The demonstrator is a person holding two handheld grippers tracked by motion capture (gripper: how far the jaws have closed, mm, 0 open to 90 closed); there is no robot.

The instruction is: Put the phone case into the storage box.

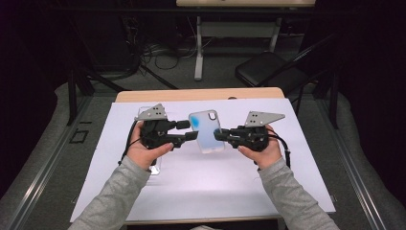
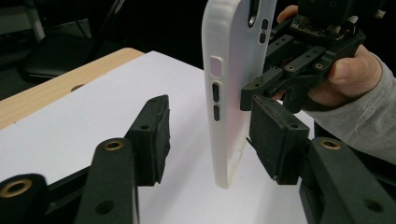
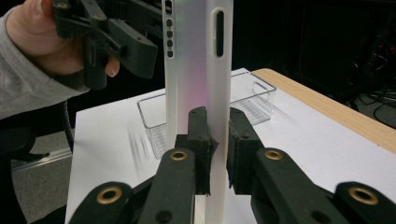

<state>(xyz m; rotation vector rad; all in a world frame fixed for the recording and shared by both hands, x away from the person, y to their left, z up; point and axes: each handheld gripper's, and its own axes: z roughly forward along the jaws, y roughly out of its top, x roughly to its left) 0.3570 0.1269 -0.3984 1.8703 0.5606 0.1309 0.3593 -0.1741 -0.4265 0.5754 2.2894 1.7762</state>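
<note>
Phone case [image 1: 207, 130], centre frame, was clamped on one edge in the right claw [image 1: 221, 135]; the left claw [image 1: 187, 130] straddled the opposite edge, apart, its grip not yet made.

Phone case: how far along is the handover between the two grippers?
Done: the phone case is off the table, the right gripper clamped on one side wall. In hand: the left gripper straddles the opposite edge, one pad close to the case and the other well clear, so no second grip yet. Left: probably closing on it. The clear tray sits behind, empty.
</note>
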